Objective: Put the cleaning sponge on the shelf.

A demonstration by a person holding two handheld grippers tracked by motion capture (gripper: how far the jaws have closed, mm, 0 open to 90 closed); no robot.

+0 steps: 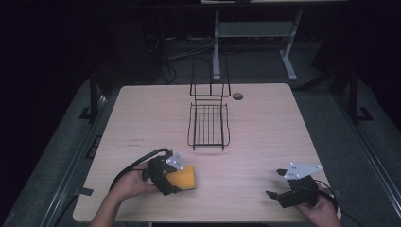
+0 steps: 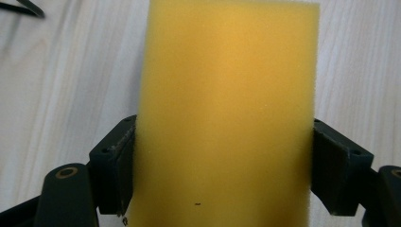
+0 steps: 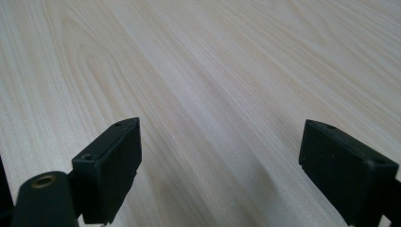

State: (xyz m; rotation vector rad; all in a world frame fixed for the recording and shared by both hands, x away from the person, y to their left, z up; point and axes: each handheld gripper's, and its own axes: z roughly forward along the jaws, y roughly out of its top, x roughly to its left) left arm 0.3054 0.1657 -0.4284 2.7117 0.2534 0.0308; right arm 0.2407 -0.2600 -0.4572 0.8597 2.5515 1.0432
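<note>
Sponge (image 2: 222,113), yellow and porous, sits clamped by the left gripper (image 2: 222,175). High view adds a wire rack (image 1: 208,124); the right gripper (image 3: 220,170) gapes empty over pale woodgrain.

In the high view the tabletop (image 1: 265,132) is lit from above while the room around it is almost black. The left gripper view is soft, its sponge (image 2: 227,109) close and blurred. Faint shadows lie below the right claw (image 3: 220,161).

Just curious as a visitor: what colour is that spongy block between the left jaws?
Plain yellow-orange; the sponge shows best in the left gripper view.
</note>
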